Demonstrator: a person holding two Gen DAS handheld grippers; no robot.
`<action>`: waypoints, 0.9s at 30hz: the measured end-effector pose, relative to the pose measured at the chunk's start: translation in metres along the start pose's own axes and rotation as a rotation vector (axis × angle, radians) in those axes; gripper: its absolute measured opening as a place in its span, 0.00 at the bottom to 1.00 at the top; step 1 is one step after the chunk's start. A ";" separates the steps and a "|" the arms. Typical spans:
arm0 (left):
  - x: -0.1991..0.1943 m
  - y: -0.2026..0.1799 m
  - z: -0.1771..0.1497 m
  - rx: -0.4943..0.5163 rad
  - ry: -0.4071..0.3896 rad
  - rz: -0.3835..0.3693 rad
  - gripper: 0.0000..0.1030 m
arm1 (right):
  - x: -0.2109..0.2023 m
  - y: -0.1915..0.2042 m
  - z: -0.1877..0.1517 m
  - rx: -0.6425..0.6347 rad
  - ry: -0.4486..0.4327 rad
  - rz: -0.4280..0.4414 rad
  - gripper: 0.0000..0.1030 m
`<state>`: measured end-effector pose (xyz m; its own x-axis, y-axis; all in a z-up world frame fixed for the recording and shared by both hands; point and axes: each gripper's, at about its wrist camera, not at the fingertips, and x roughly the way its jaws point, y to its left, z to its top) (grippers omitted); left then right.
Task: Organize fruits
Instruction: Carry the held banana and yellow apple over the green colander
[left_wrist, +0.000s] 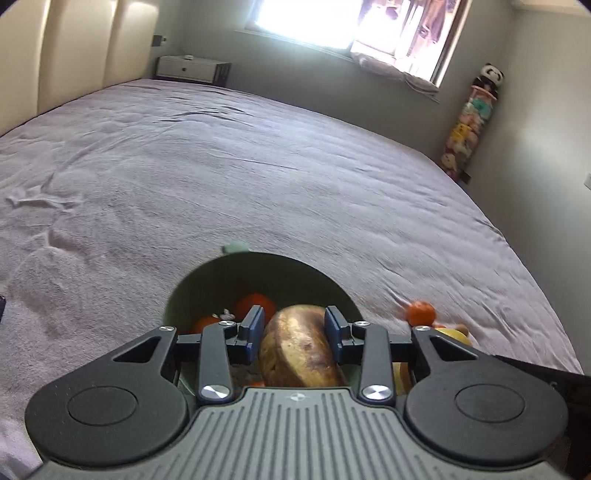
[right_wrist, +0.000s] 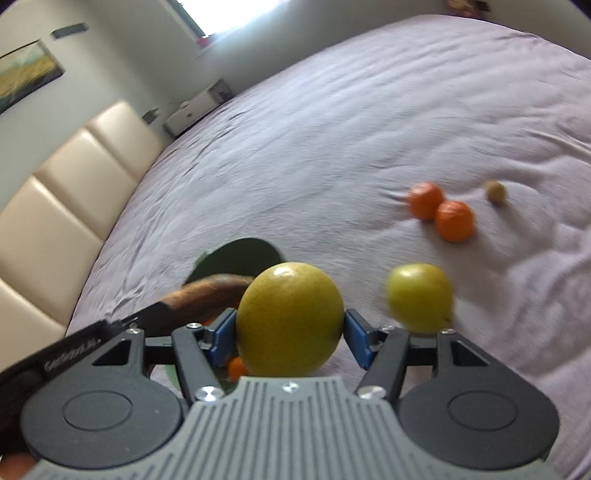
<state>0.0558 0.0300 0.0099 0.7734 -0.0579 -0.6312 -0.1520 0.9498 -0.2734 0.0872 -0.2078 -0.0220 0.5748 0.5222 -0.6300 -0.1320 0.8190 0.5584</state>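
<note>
Holding fruit in both grippers above the green bucket (left_wrist: 207, 284), the person faces two chief risks. First, the browned banana (left_wrist: 299, 347) lies between the blue pads of the left gripper (left_wrist: 295, 326) with a narrow gap showing on each side; if the pads are not bearing firmly, the curved, soft fruit may slip and drop beside the bucket instead of into it, or bruise on the oranges (left_wrist: 256, 302) already lying inside. Second, the large yellow-green fruit (right_wrist: 290, 319) is round and smooth, and the right gripper (right_wrist: 291, 332) meets it only at two small patches on its widest part; any tilt could roll it out onto the bedspread (right_wrist: 332, 129).

Left gripper: jaws partly closed, framing the banana directly over the bucket's mouth; firm contact cannot be confirmed. Right gripper: jaws about half open, pads pressed on both flanks of the yellow-green fruit, which hangs just beside the bucket's rim. A second yellow-green fruit (right_wrist: 419, 297) lies on the bedspread near the bucket; two oranges (right_wrist: 441, 210) and a small brownish fruit (right_wrist: 496, 192) rest farther from the bucket, well apart from it. A collision between the two grippers, which crowd the same opening, is also possible.
</note>
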 end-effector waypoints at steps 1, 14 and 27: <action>0.001 0.005 0.002 -0.007 -0.007 0.002 0.26 | 0.004 0.006 0.001 -0.010 0.004 0.008 0.58; 0.030 0.053 0.007 -0.100 0.125 -0.037 0.02 | 0.056 0.030 -0.003 -0.086 0.105 -0.009 0.58; 0.048 0.059 -0.008 -0.057 0.322 -0.054 0.12 | 0.067 0.028 -0.001 -0.095 0.105 -0.044 0.58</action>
<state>0.0787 0.0810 -0.0428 0.5482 -0.2108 -0.8093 -0.1574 0.9244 -0.3474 0.1211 -0.1497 -0.0496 0.4951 0.5032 -0.7083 -0.1875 0.8579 0.4784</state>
